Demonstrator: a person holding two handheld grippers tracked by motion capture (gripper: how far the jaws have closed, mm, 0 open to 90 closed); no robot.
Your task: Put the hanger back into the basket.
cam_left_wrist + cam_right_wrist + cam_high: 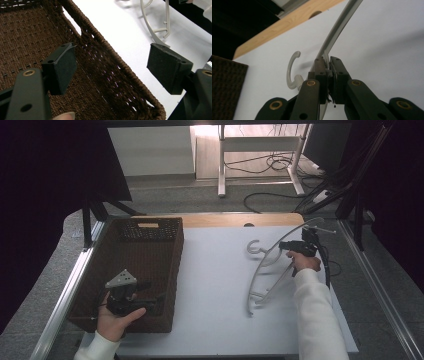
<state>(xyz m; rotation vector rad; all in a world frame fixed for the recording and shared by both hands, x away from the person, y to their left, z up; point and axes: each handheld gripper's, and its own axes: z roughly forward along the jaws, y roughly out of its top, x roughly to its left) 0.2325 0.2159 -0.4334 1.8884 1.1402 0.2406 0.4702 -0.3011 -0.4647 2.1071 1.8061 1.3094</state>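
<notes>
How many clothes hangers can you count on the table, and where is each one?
1. A white hanger lies on the white table, right of the brown wicker basket; the right gripper is clamped on it near the hook. None lies in the visible part of the basket.

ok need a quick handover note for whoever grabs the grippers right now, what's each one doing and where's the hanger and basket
Right gripper: shut on the white hanger, clamped on its arm a little way from the hook, as the right gripper view shows.
Left gripper: open, holding nothing, over the near right part of the brown woven basket; one jaw hangs inside it and the other beyond its right wall.
Hanger: on the white table, right of the basket, partly raised at the gripped end.
Done: hanger gripped.
Left: probably carry the hanger to the basket and let go; it is not in there yet.
</notes>
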